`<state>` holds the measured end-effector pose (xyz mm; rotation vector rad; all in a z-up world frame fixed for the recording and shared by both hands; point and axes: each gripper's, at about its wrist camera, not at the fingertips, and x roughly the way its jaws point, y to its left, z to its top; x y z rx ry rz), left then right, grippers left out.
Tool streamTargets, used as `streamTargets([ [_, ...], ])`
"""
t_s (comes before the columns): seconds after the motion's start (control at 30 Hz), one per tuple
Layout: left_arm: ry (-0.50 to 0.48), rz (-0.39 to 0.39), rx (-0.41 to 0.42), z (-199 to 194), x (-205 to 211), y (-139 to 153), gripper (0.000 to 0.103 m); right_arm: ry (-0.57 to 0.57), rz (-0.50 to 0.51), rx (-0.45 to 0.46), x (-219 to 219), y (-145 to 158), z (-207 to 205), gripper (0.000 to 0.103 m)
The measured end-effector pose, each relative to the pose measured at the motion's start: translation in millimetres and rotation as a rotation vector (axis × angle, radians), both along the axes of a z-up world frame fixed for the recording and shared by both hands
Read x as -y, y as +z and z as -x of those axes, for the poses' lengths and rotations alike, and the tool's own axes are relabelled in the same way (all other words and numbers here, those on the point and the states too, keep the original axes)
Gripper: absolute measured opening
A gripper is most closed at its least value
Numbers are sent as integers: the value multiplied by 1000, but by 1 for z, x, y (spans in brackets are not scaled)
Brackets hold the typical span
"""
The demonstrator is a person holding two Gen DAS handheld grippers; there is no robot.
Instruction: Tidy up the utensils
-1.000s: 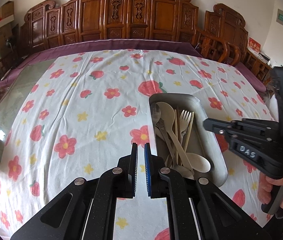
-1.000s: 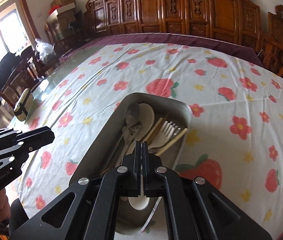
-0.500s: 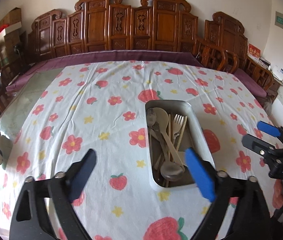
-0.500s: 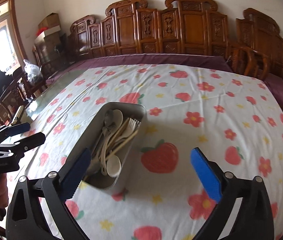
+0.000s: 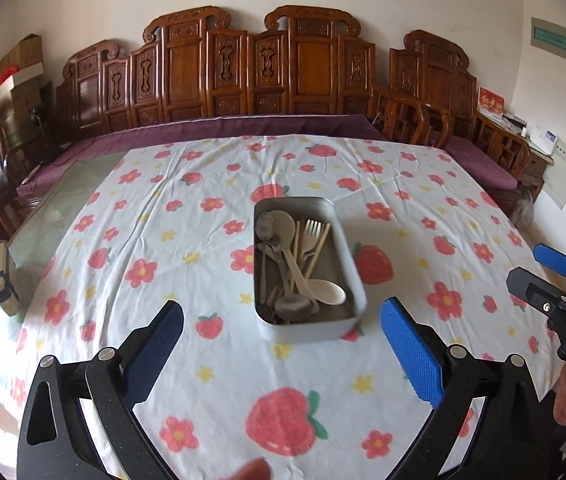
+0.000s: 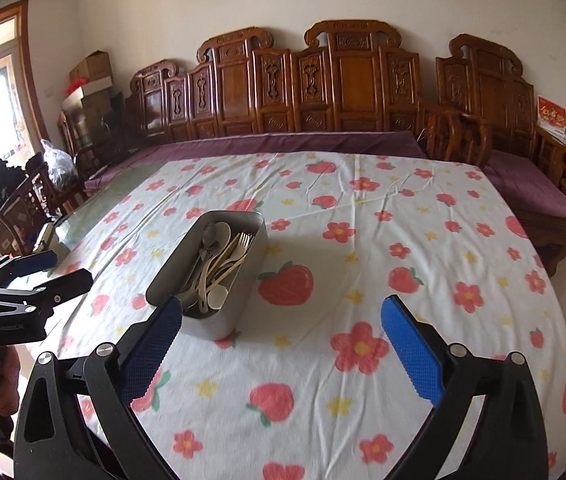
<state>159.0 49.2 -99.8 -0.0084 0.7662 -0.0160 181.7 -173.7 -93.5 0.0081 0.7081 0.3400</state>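
Utensils lie together in a metal tray (image 5: pixel 353 276), which stands on the surface near its middle, on a white tablecloth (image 5: pixel 187 240) printed with red flowers and strawberries. Inside the tray, in the left wrist view, a cream plastic fork (image 5: pixel 310 236) points its tines to the far end, and a cream spoon (image 5: pixel 325 292) lies with its bowl toward the near right corner. A second cream spoon (image 5: pixel 283 222) has its bowl at the far left part, and some metal spoons (image 5: pixel 269 240) lie crossed under and beside the cream pieces. Thin chopsticks (image 5: pixel 318 250) lean along the right side of the fork.

Both tools hang above the near part of the surface and touch nothing. The left gripper (image 5: pixel 281 354) has its blue pads wide apart, and the tray is seen between them, farther away. The right gripper (image 6: pixel 281 350) is also spread wide; in its own view the tray (image 6: pixel 253 276) lies to the left and far of it, close to its left pad. Each gripper appears at the edge of the other camera, the right gripper (image 5: pixel 535 268) at the right edge and the left gripper (image 6: pixel 55 266) at the left edge, both parted.

Behind the surface stands a carved wooden bench (image 5: pixel 259 72) with a purple cushion. A small box-like object (image 5: pixel 3 280) rests at the far left edge of the surface.
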Motion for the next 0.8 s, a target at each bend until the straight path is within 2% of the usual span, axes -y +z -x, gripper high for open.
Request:
streamTargets([
  [0.17,-31,25,24,22,16,6,95,-17,-9,29,14,9,29,100],
  [0.43,-40,15,72,51,36,27,95,-40,-20,65,31,23,60,100],
  [0.57,-24,-18,113,65,45,49,95,-42,-44,118,38,46,75,100],
  [0.8,-32,-4,189,88,54,90,95,-71,-66,218,46,94,102,100],
])
